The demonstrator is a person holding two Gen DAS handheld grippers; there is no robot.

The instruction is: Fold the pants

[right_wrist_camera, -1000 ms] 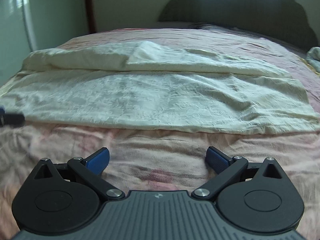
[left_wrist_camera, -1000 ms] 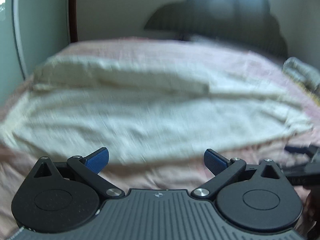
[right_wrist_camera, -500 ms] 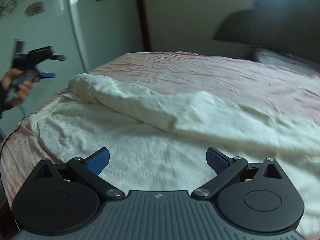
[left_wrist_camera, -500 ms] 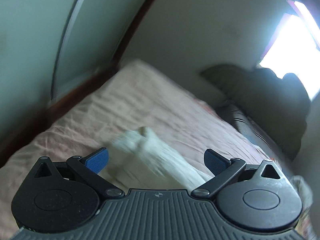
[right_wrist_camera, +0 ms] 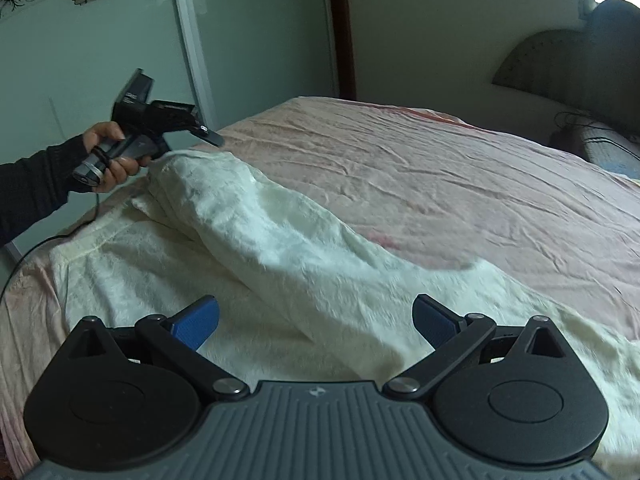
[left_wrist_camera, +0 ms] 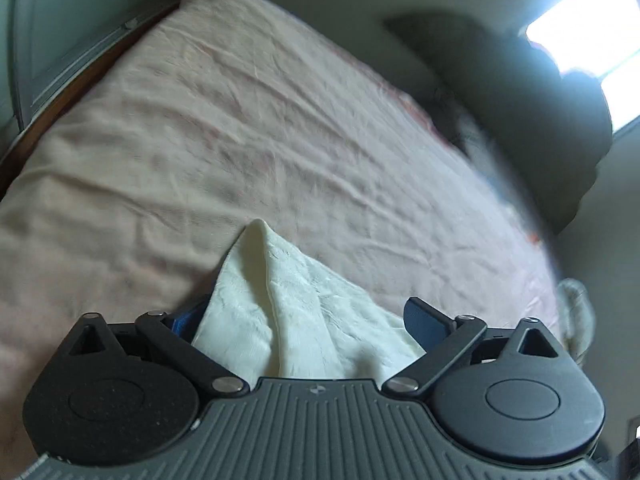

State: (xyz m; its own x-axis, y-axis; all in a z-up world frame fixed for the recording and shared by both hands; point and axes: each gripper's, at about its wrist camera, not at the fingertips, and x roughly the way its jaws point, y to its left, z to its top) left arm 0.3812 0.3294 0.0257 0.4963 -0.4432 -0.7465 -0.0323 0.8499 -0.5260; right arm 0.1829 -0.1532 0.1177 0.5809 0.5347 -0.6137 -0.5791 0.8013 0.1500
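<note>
The cream pants [right_wrist_camera: 280,256] lie across the pink bed [right_wrist_camera: 460,184]. The left hand-held gripper [left_wrist_camera: 304,320], jaws just closing yet still wide, straddles their corner; the right hand-held gripper [right_wrist_camera: 316,320] hovers open above them

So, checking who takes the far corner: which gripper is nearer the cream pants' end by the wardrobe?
Left. The left gripper has that end of the pants between its fingers; the right gripper hovers over their middle.
</note>
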